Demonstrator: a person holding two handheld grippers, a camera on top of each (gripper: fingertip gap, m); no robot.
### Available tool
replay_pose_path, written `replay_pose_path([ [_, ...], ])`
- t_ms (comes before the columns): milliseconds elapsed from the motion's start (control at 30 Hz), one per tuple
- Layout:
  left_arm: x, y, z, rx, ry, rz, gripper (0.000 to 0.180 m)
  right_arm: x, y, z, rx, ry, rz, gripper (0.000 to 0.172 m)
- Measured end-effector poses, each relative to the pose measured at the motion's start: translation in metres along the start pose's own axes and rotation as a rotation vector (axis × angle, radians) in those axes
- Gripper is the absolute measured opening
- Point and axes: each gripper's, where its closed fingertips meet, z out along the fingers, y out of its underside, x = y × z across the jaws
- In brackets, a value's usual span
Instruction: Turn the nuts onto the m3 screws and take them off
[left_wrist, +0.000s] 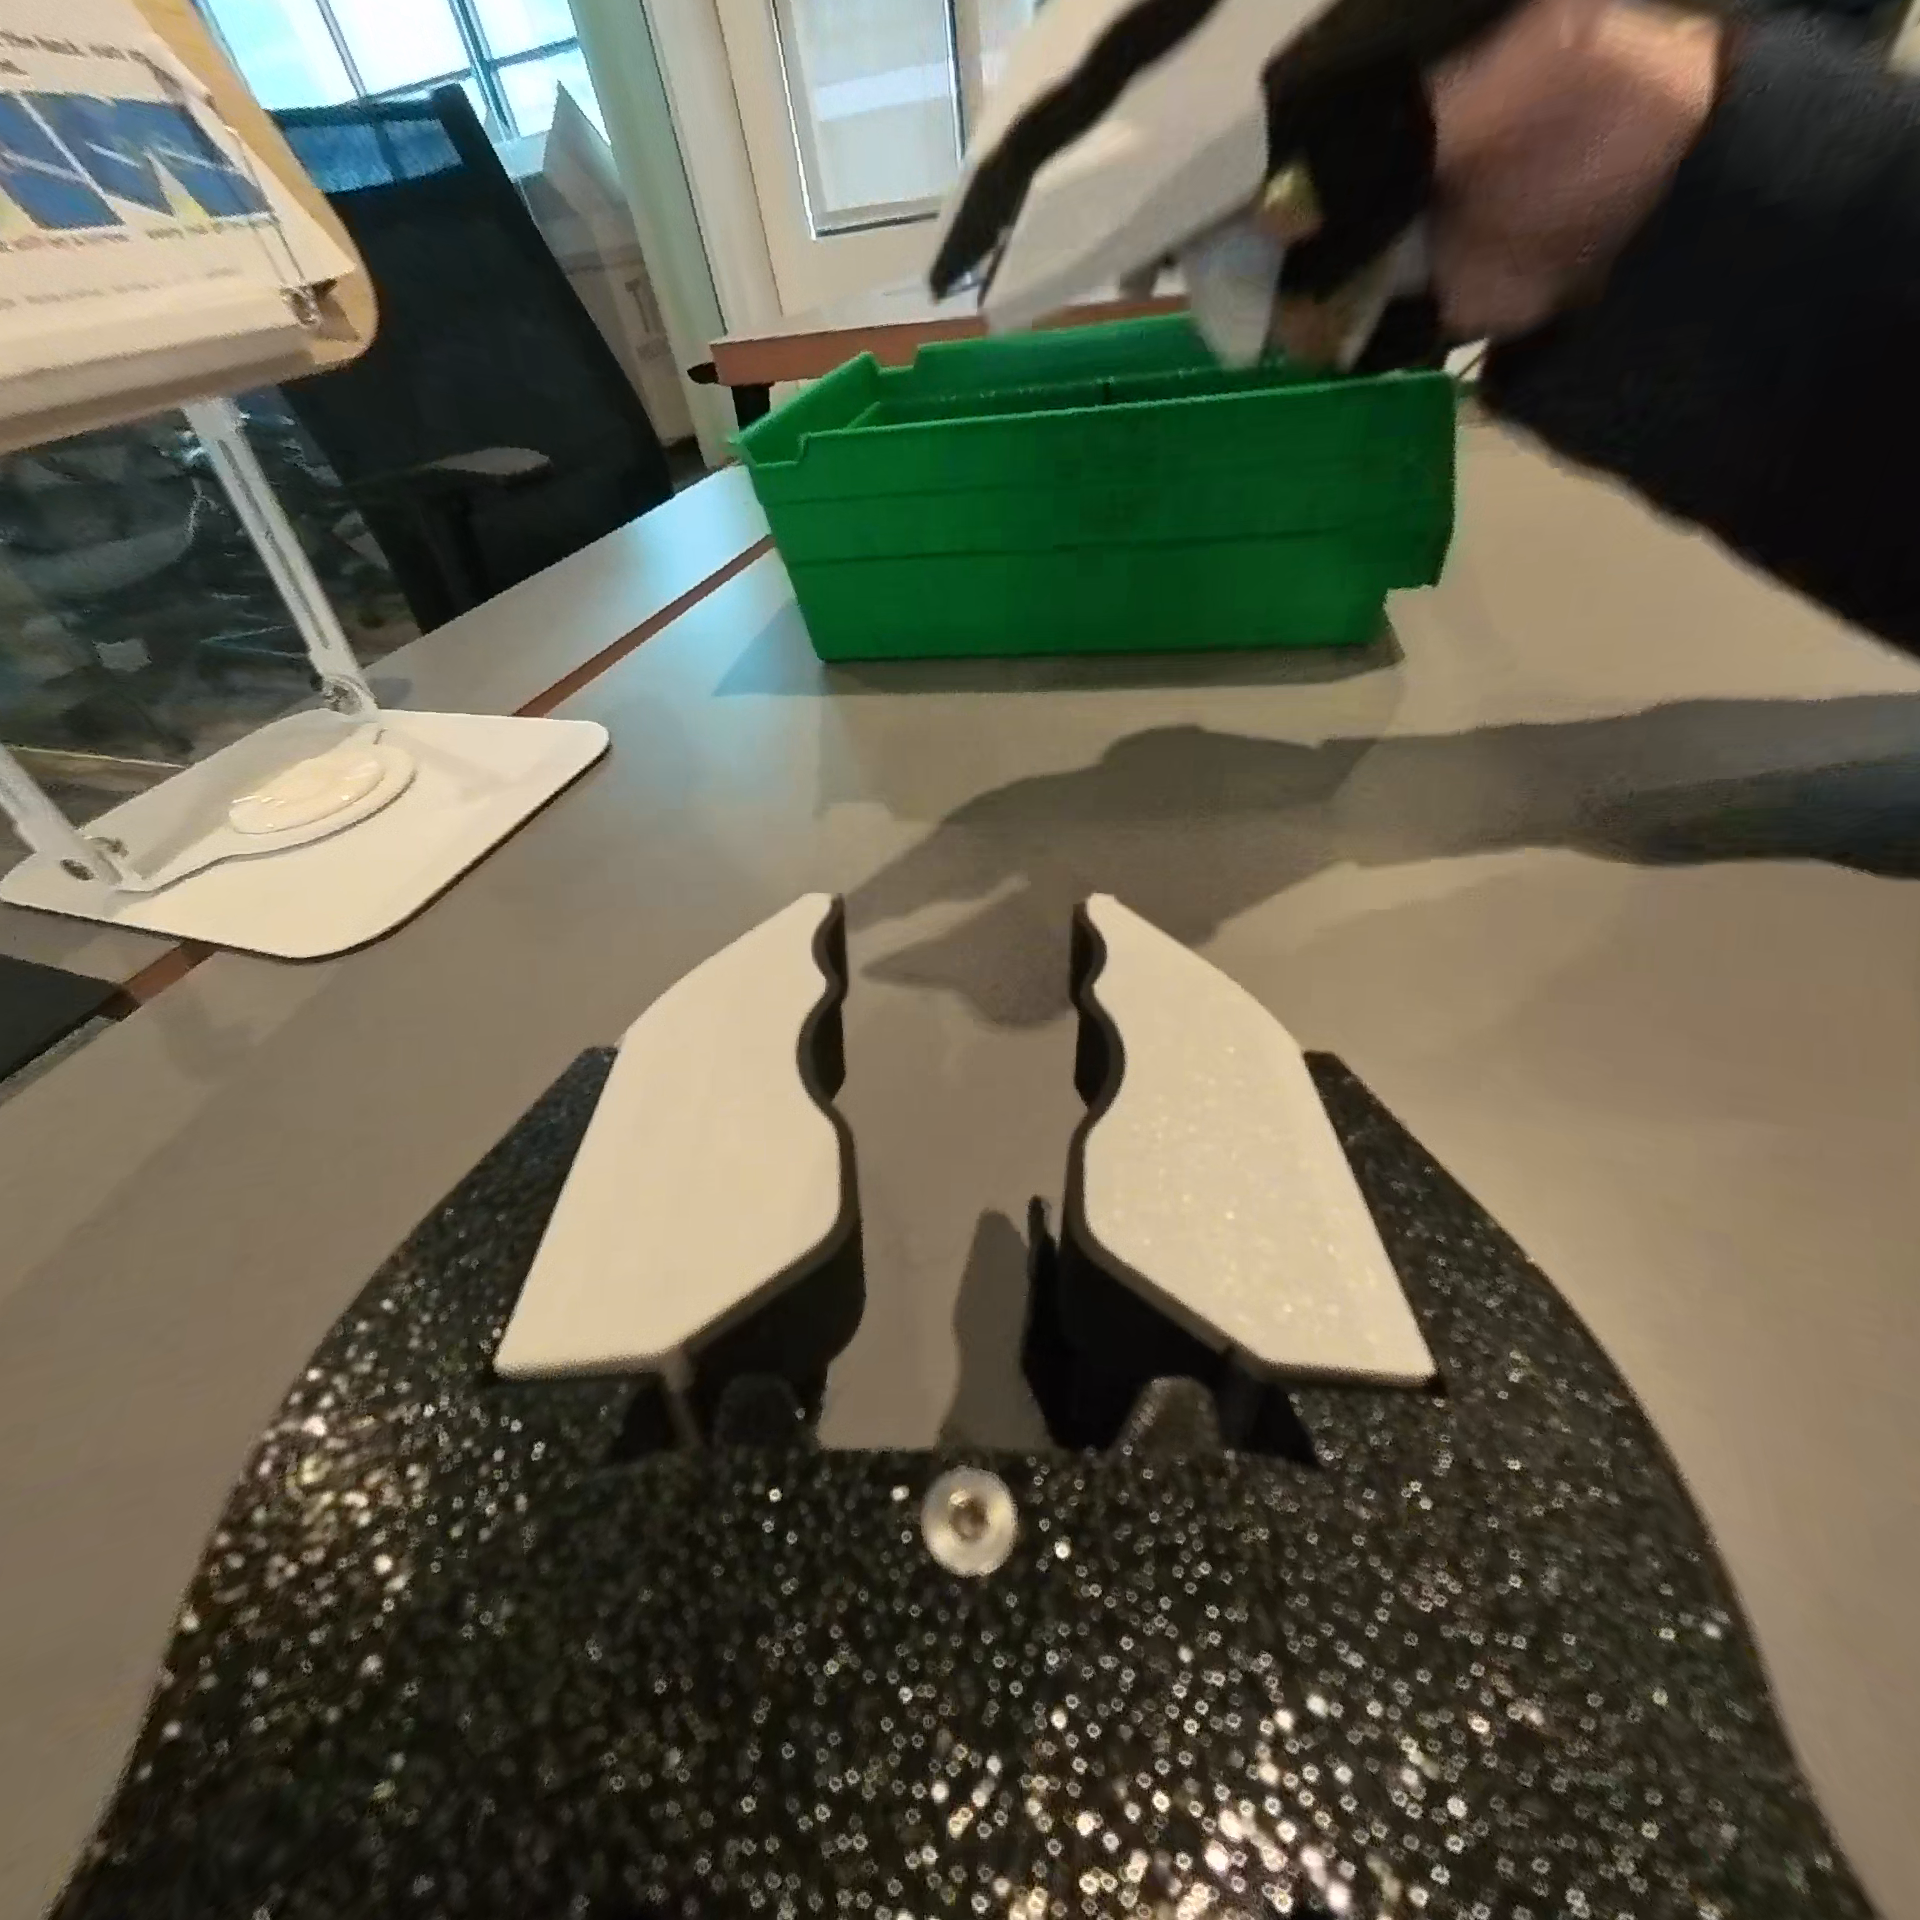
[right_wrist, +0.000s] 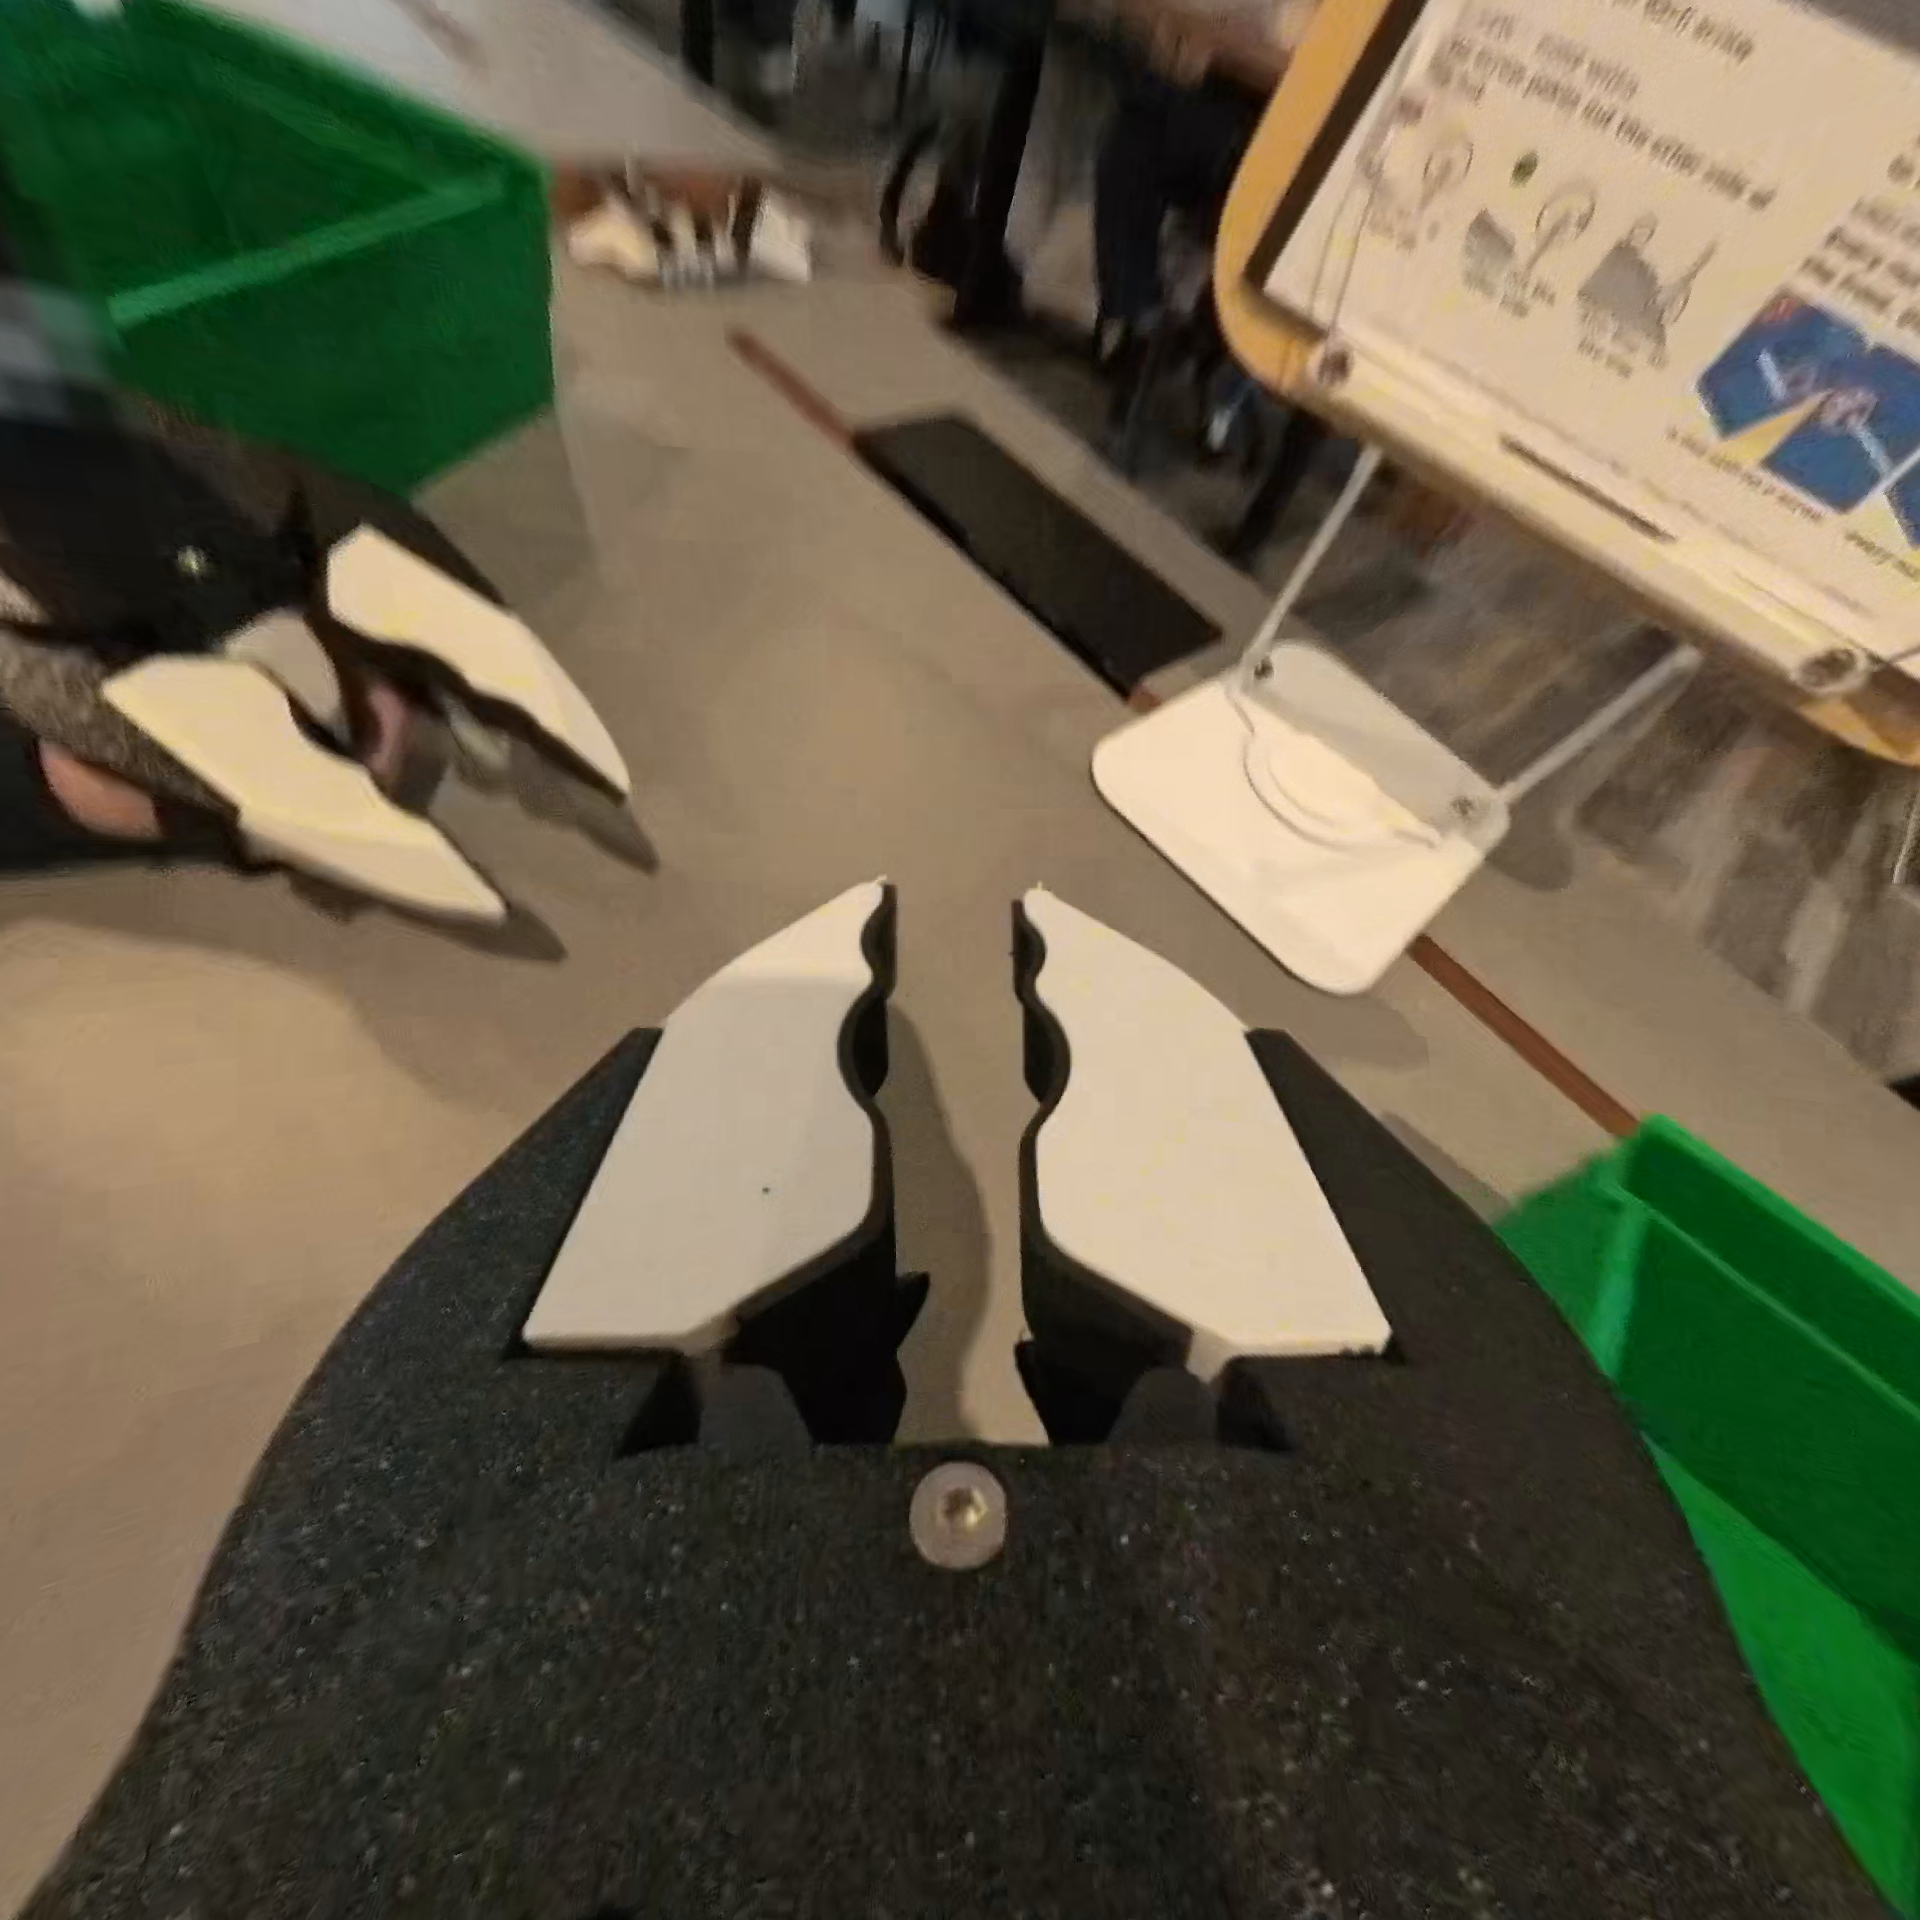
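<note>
No nut or screw shows in either view. My left gripper (left_wrist: 961, 925) is open and empty, low over the bare grey table (left_wrist: 623, 1039). It also shows in the right wrist view (right_wrist: 561, 847) at the left, jaws apart with nothing between them. My right gripper (right_wrist: 954, 899) is open with a narrow gap and only the table shows between its pads. In the left wrist view it (left_wrist: 977, 291) is blurred at the top right, held by a hand (left_wrist: 1558, 177) above the green bin (left_wrist: 1091, 520).
A green divided bin (right_wrist: 1766, 1403) lies at the right wrist view's lower right, and a green bin (right_wrist: 312, 260) at its top left. A sign board on a white-based stand (left_wrist: 312, 831) (right_wrist: 1299, 831) stands by the table edge. A dark chair (left_wrist: 468, 364) is behind.
</note>
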Motion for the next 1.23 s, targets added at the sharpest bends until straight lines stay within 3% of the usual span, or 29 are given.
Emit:
replay_pose_path([
  [100, -0.004, -0.001, -0.003, 0.013, -0.02, -0.012, 0.039, -0.009, 0.006, 0.027, 0.172, 0.05, 0.068, 0.019],
  [200, -0.008, -0.002, -0.005, 0.021, -0.039, -0.012, 0.037, -0.01, 0.019, 0.046, 0.237, 0.122, 0.073, 0.018],
  [400, -0.011, -0.005, -0.008, 0.047, -0.05, -0.028, 0.036, -0.02, 0.032, 0.048, 0.321, 0.197, -0.016, 0.014],
  [800, -0.017, -0.008, -0.013, 0.079, -0.054, -0.06, 0.032, -0.019, 0.035, 0.043, 0.37, 0.196, -0.003, 0.0],
  [1233, -0.015, -0.007, -0.012, 0.074, -0.04, -0.062, 0.028, -0.027, 0.038, 0.048, 0.338, 0.176, -0.059, 0.0],
])
